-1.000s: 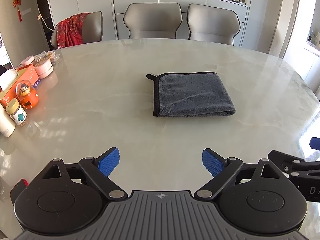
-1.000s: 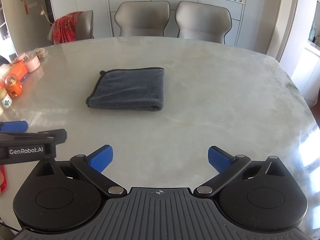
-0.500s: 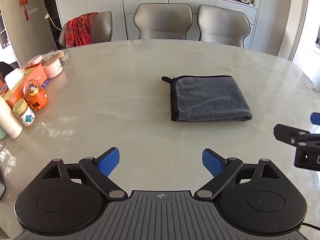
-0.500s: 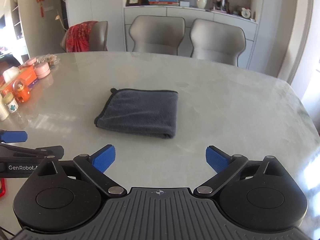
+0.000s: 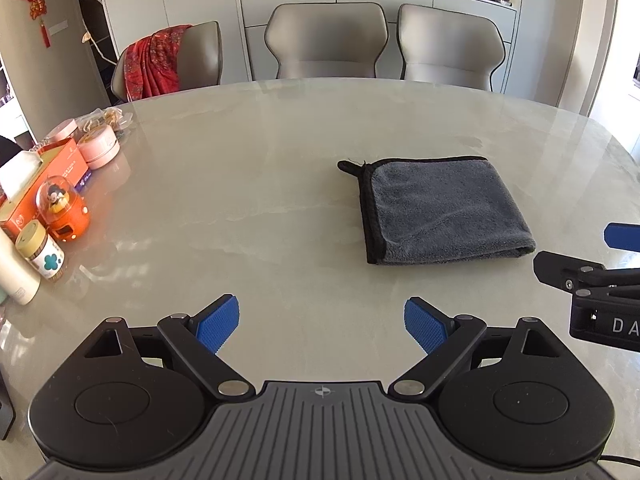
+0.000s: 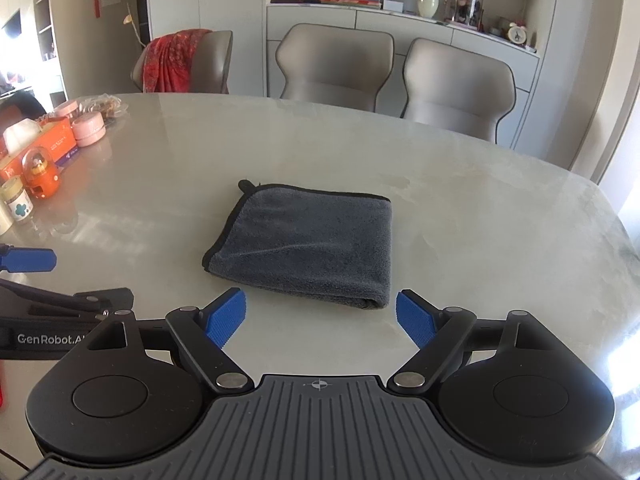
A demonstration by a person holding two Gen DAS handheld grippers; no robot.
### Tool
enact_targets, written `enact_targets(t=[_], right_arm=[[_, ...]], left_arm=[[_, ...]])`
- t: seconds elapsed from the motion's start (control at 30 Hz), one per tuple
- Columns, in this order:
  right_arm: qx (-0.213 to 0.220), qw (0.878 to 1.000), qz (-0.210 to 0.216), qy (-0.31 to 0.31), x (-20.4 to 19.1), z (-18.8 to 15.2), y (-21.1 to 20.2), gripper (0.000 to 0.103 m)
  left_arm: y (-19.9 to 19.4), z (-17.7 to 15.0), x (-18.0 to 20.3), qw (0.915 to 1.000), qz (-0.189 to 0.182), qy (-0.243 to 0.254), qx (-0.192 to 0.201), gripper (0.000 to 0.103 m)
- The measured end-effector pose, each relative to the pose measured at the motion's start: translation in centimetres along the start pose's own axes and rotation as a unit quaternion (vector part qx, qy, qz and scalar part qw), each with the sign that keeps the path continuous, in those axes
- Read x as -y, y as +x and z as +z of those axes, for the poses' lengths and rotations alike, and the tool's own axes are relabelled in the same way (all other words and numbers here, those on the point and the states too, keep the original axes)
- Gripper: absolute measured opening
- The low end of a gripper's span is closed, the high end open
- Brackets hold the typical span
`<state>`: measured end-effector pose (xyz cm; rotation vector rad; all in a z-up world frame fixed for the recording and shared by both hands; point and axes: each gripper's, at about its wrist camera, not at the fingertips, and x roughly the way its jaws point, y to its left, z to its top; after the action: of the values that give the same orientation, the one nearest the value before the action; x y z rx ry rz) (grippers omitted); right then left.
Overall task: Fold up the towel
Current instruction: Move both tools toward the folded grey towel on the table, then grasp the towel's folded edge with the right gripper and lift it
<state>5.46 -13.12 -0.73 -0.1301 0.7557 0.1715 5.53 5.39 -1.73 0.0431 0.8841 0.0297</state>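
A grey towel (image 5: 440,212) with a black hem lies folded into a small rectangle on the pale marble table (image 5: 260,184); a small loop sticks out at its far left corner. My left gripper (image 5: 322,322) hovers open over bare table, below and left of the towel, nothing between its blue pads. My right gripper (image 6: 320,318) is just short of the towel (image 6: 308,242), its near folded edge right ahead. Its jaws are closing, still wide apart, with nothing between them. Each gripper shows at the edge of the other's view.
At the table's left edge stand an orange tissue box (image 5: 44,176), pink round tins (image 5: 98,146), an orange toy (image 5: 62,208), a small jar (image 5: 40,250) and a white bottle. Grey chairs (image 5: 326,42) line the far side, one draped with a red cloth (image 5: 154,60).
Both grippers have shifted: the towel slid right in the left wrist view and grew nearer and lower in the right wrist view. The right gripper's blue pads have drawn slightly together.
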Motion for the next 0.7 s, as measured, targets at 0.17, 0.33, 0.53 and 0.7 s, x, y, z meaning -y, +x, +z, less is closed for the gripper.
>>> enact_targets(t=[0.17,0.33,0.53,0.7], right_arm=[[-0.015,1.0,-0.015,0.02,0.4,-0.2,0.7,0.085],[-0.008,0.999,-0.002,0.034,0.8,-0.1,1.1,0.082],[-0.011,0.998,0.058,0.02,-0.5,2.0,3.3,0.06],[-0.03,0.994,0.104,-0.002,-3.8,3.7,6.9,0.06]], left_arm=[[1.0,0.3,0.4,0.9999,-0.009,0.007,-0.006,0.093],[1.8,1.0,0.4,0.9998,-0.005,0.02,-0.005,0.093],[2.3,1.3,-2.4,0.9995,0.027,0.013,-0.004,0.093],[2.8,0.8,-5.6,0.9985,0.05,-0.015,-0.018,0.093]])
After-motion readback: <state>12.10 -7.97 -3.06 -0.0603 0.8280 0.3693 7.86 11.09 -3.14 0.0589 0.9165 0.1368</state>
